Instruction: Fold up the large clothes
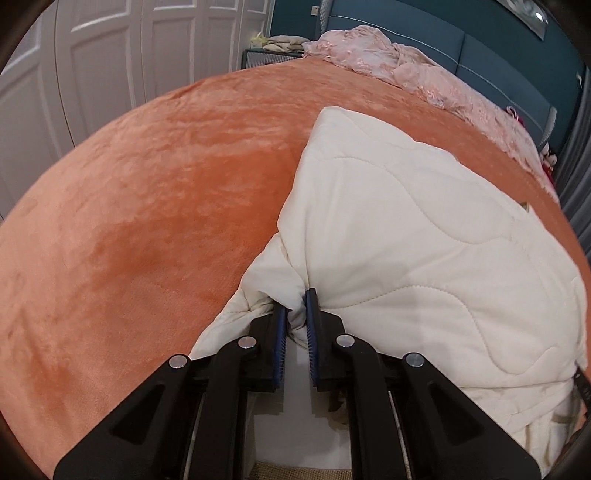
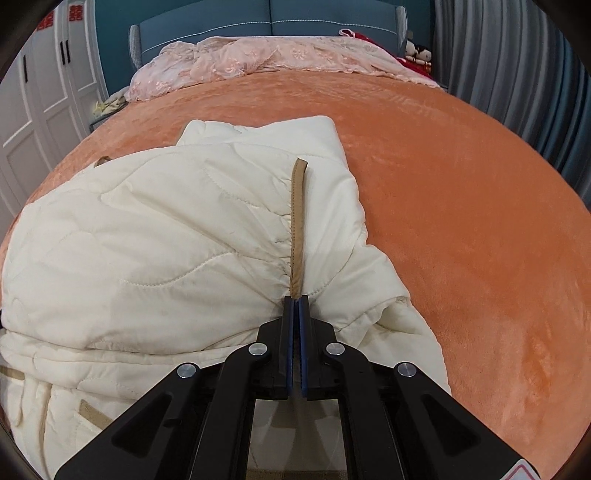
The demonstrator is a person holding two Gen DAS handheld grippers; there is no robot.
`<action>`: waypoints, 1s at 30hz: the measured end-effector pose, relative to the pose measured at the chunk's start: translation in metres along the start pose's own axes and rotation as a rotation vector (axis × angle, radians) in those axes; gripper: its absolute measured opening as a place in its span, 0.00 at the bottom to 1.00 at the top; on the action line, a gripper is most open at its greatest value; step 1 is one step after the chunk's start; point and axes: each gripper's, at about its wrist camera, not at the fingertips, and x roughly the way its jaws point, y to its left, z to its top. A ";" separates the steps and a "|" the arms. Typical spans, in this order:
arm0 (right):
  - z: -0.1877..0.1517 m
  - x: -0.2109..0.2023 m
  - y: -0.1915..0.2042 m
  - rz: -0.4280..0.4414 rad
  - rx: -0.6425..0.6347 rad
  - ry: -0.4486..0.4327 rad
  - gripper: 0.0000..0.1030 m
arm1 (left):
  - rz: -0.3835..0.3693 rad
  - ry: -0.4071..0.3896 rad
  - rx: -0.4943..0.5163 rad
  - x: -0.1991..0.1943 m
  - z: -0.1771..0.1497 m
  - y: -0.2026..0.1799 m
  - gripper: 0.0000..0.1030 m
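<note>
Left wrist view first: my left claw [image 1: 295,306] sits at the bottom of the picture, its two black arms ending in blue pads. Those pads are pinched tight on a bunched fold of a cream quilted coat [image 1: 406,240], with cloth squeezed up between them. From that pinch the coat spreads up and to the right as a broad padded panel with wavy stitching, lying on an orange plush blanket [image 1: 147,203] that covers the bed. Bare blanket fills everything to the left. Farther off, along the head of the bed, lies a rumpled pink lace cover [image 1: 388,55], and behind it a blue padded headboard [image 1: 480,51]. White panelled wardrobe doors [image 1: 110,55] stand at the far left.

Right wrist view: my right claw [image 2: 296,301] is closed hard, its pads nearly meeting, clamped on the near end of a tan strip of trim [image 2: 297,221] sewn to the coat [image 2: 147,240]. The strip runs straight away from the pads, and the cloth puckers into gathers beside it. Most of the coat lies heaped to the left; a smaller flap falls to the right of the claw. Beyond it comes the orange blanket [image 2: 461,184], then the pink lace cover [image 2: 258,59] and the blue headboard [image 2: 258,22]. Grey curtains [image 2: 517,74] hang at the far right.
</note>
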 end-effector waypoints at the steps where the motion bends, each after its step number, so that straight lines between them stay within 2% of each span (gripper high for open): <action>1: 0.001 -0.002 0.000 -0.001 0.001 0.000 0.02 | 0.012 -0.007 0.013 -0.004 0.000 -0.002 0.10; 4: 0.007 -0.031 -0.006 0.013 0.049 -0.026 0.05 | 0.042 -0.003 0.071 -0.021 0.002 -0.006 0.12; 5: 0.008 -0.045 -0.009 0.035 0.072 -0.047 0.06 | 0.035 -0.002 0.083 -0.034 0.003 -0.005 0.17; 7: 0.011 -0.073 -0.006 0.072 0.093 -0.102 0.08 | -0.026 -0.021 0.083 -0.059 0.009 -0.003 0.21; 10: 0.022 -0.092 0.013 0.142 0.085 -0.137 0.14 | -0.085 -0.066 0.087 -0.084 0.021 -0.016 0.27; 11: 0.026 -0.091 0.026 0.183 0.072 -0.125 0.17 | -0.123 -0.064 0.090 -0.087 0.026 -0.027 0.36; 12: 0.029 -0.086 0.040 0.219 0.047 -0.103 0.19 | -0.159 -0.056 0.094 -0.087 0.029 -0.037 0.42; 14: 0.028 -0.074 0.066 0.247 -0.015 -0.064 0.19 | -0.206 -0.023 0.115 -0.076 0.027 -0.060 0.43; 19: 0.005 -0.029 0.102 0.246 -0.092 0.056 0.19 | -0.190 0.054 0.154 -0.033 0.004 -0.087 0.43; 25: -0.013 -0.018 0.101 0.249 -0.101 0.026 0.19 | -0.173 0.001 0.193 -0.015 -0.024 -0.086 0.43; 30: -0.021 -0.020 0.110 0.198 -0.137 -0.022 0.19 | -0.144 -0.042 0.217 -0.014 -0.031 -0.091 0.44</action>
